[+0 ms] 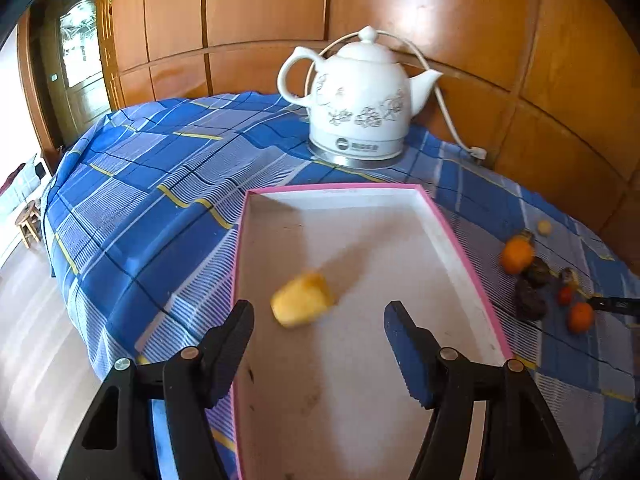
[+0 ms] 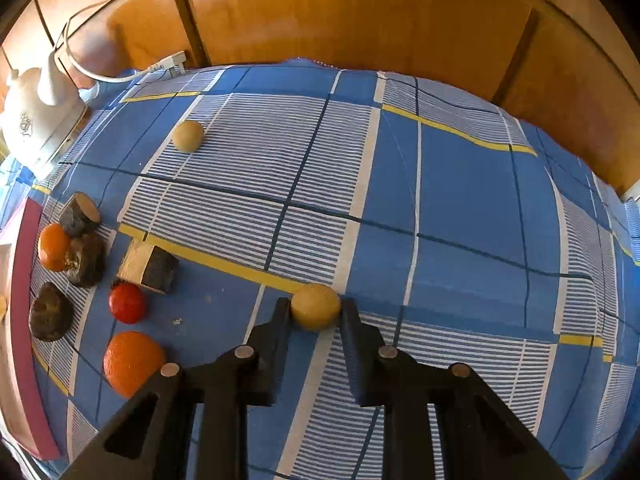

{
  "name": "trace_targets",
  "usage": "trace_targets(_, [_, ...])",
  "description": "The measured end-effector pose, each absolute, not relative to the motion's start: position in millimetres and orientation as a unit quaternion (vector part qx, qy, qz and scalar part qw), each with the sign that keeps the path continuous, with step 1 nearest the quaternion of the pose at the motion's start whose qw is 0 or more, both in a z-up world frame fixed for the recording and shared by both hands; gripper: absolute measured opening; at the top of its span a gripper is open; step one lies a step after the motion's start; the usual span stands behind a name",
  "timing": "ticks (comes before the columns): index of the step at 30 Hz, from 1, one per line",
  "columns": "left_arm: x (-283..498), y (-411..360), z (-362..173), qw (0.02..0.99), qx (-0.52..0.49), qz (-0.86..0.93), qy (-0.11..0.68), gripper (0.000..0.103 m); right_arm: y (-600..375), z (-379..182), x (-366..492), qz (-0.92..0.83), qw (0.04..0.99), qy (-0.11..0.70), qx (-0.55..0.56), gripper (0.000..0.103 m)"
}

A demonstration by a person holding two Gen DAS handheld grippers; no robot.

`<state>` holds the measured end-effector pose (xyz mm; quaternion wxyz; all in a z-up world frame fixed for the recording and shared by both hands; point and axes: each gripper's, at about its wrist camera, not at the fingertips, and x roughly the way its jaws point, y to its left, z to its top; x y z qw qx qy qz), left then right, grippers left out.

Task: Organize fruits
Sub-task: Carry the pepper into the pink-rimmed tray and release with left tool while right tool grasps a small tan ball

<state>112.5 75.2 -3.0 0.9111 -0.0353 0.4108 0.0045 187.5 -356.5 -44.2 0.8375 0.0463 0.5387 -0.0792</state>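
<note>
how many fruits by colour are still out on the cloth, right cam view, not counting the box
Orange fruit: 2
Red fruit: 1
Tan round fruit: 2, one between the right gripper fingers, one far
Dark brown pieces: 4
Total: 9

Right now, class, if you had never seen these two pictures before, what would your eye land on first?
Probably the white kettle standing at the back of the blue checked tablecloth, behind the pink-edged tray. A blurred yellow fruit sits over the tray floor ahead of the open left gripper. The right gripper is closed on a tan round fruit.
</note>
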Motion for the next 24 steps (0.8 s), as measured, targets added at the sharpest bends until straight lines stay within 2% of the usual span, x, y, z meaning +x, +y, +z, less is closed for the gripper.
trace_targets(16, [49,26,1,0.914,-0.013,-0.045,0.403,0.069,-352,-40,119,-0.041,0.837,0.545,0.017,0.024])
trace_targets(24, [29,18,1,0.916,-0.002,-0.045,0.4,0.072,-343,-40,114,-0.029,0.844,0.536,0.007,0.024])
